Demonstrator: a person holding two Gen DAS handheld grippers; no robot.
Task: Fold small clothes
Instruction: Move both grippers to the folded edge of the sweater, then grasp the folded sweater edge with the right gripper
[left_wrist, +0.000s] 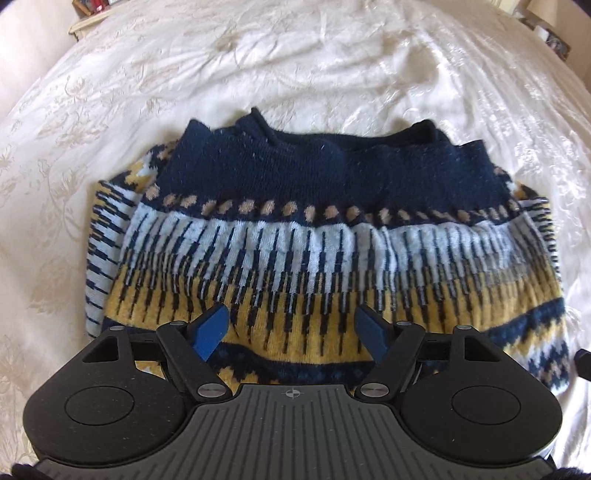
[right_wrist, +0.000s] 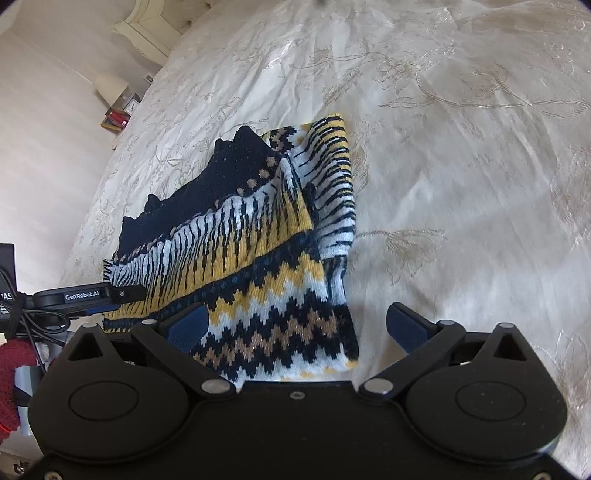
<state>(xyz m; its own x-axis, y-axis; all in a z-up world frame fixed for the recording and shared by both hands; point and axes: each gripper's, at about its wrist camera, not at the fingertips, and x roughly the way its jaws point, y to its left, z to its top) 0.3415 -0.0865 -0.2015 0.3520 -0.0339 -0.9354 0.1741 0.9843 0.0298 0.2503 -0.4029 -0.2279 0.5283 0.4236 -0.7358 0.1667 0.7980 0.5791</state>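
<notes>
Sweater (left_wrist: 288, 236): patterned knit in navy, white and yellow, lying on the bedspread (left_wrist: 332, 66), ahead of and beneath both pairs of jaws.
Left gripper (left_wrist: 291, 328): jaws apart over the yellow band, clasping nothing.
Right gripper (right_wrist: 295, 325): jaws spread wide, zigzag hem between them, not pinched.
Other gripper body (right_wrist: 88, 295): left of the right jaws.

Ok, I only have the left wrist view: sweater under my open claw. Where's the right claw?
Observer: The right claw is open over the sweater's zigzag hem, gripping nothing.
Operator: Is that end of the sweater lying flat?
Observer: No. The sleeve there is folded in over the body, with bunched edges.
Operator: Anything past that edge?
Observer: Only bare bedspread; one blue finger sits over it, off the knit.
Operator: Can you see my claw from there?
Observer: Yes, the left claw pokes in at the picture's left edge, over the yellow band.
</notes>
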